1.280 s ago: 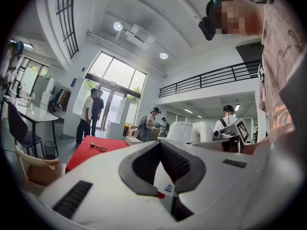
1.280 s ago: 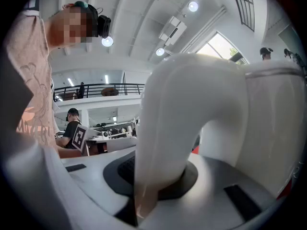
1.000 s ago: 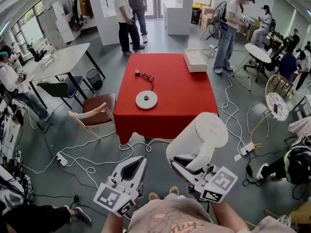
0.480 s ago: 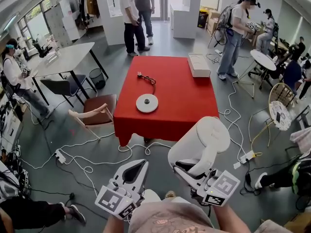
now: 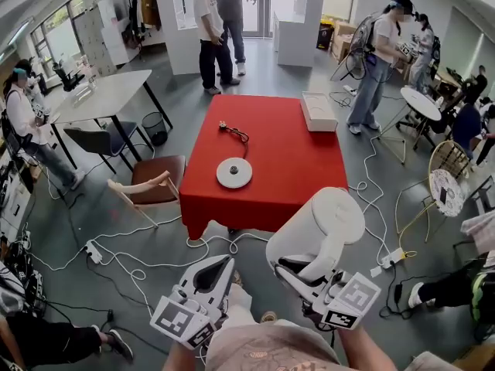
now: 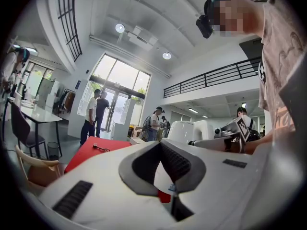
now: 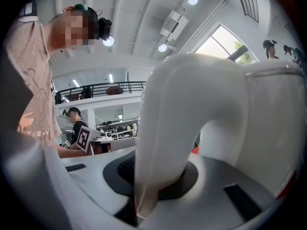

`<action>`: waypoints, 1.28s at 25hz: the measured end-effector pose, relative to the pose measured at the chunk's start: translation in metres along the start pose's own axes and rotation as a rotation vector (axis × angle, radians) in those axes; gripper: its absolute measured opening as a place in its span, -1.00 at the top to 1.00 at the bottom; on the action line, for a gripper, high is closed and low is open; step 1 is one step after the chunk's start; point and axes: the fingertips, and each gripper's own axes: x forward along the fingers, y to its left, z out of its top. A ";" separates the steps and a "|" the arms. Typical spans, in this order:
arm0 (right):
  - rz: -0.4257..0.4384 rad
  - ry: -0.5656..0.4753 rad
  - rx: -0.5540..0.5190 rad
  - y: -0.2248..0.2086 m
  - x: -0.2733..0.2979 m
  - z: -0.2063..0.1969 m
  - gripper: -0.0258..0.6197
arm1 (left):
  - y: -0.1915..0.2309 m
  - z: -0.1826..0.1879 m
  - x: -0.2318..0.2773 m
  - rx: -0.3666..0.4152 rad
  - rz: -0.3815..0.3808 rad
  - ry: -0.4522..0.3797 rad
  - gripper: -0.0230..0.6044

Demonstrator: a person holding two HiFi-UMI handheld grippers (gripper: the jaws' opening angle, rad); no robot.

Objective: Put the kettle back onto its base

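Note:
The white kettle (image 5: 321, 226) hangs in the air over the floor, short of the near edge of the red table (image 5: 290, 172). My right gripper (image 5: 298, 273) is shut on the kettle's handle (image 7: 160, 143), which fills the right gripper view. The round white base (image 5: 233, 172) lies on the table's left half, its cord and plug (image 5: 232, 132) trailing behind it. My left gripper (image 5: 227, 261) is held beside the kettle, shut with nothing in it. In the left gripper view its tips (image 6: 159, 145) meet, with the kettle (image 6: 192, 131) off to the right.
A white box (image 5: 319, 110) sits at the table's far right corner. A wooden chair (image 5: 151, 180) stands at the table's left side. Cables (image 5: 147, 261) and a power strip (image 5: 390, 255) lie on the floor between me and the table. Several people stand around the room.
The table has come a little nearer in the head view. Both grippers and the kettle have advanced toward it, keeping the same grip and pose.

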 end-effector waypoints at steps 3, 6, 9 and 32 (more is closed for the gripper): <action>-0.006 0.001 0.001 -0.011 0.006 0.003 0.70 | 0.008 0.002 0.011 -0.002 -0.011 0.000 0.93; -0.006 -0.006 0.010 -0.020 0.018 0.006 0.70 | 0.022 0.003 0.017 -0.001 -0.013 0.002 0.93; -0.009 -0.008 0.012 -0.027 0.031 0.009 0.70 | 0.036 0.005 0.023 -0.004 -0.017 0.006 0.93; -0.071 -0.035 0.022 -0.137 0.147 0.054 0.70 | 0.182 0.035 0.125 0.009 -0.107 0.028 0.93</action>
